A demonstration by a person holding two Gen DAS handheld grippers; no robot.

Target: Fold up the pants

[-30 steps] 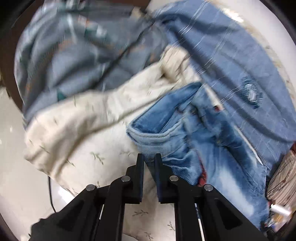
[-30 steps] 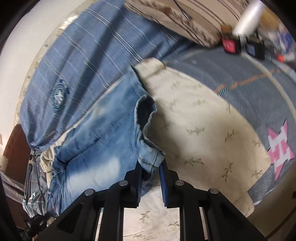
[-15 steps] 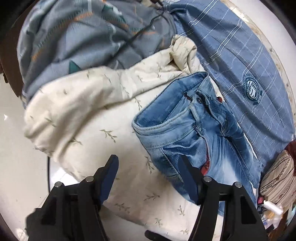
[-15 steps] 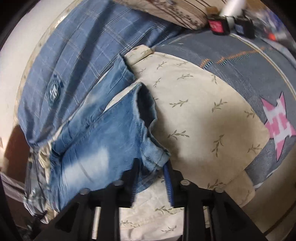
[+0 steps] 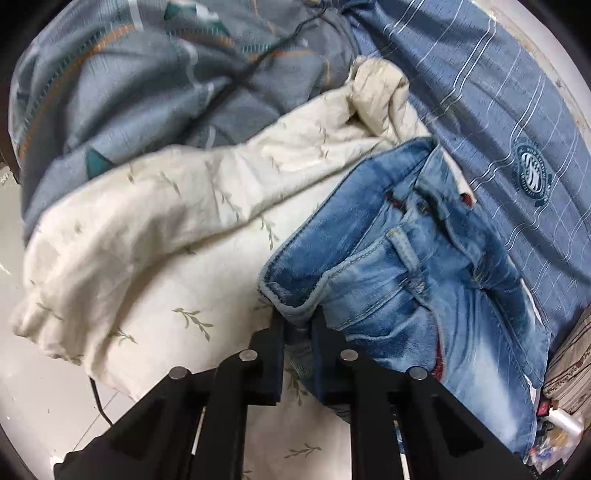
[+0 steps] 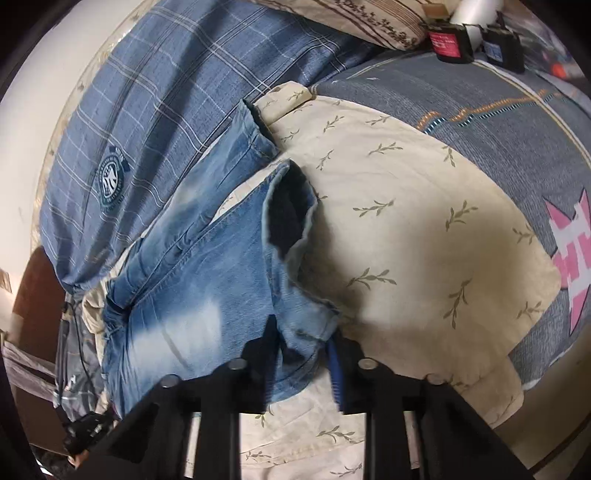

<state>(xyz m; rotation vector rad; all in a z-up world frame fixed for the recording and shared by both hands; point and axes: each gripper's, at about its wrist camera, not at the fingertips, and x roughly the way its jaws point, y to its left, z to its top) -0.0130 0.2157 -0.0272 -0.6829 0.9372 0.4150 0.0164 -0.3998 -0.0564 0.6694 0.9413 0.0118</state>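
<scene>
Faded blue jeans [image 5: 424,295] lie on a cream leaf-print quilt [image 5: 147,229] on a bed. In the left wrist view my left gripper [image 5: 298,332] is shut on the corner of the jeans' waistband, with denim pinched between the black fingers. In the right wrist view the jeans [image 6: 192,280] stretch away to the left, one leg hem gaping open. My right gripper [image 6: 303,347] has its jaws parted around the leg hem, with denim between the fingers.
A blue plaid sheet with a round logo [image 6: 110,177] lies beyond the jeans. A grey patterned duvet [image 5: 129,81] is bunched at the back left. A striped pillow [image 6: 369,18] and small boxes [image 6: 448,42] sit at the far end. A black cable [image 5: 96,398] hangs over the bed edge.
My left gripper opened wide half a second ago and has now shut again on the waistband corner. My right gripper has widened its jaws around the leg hem.
</scene>
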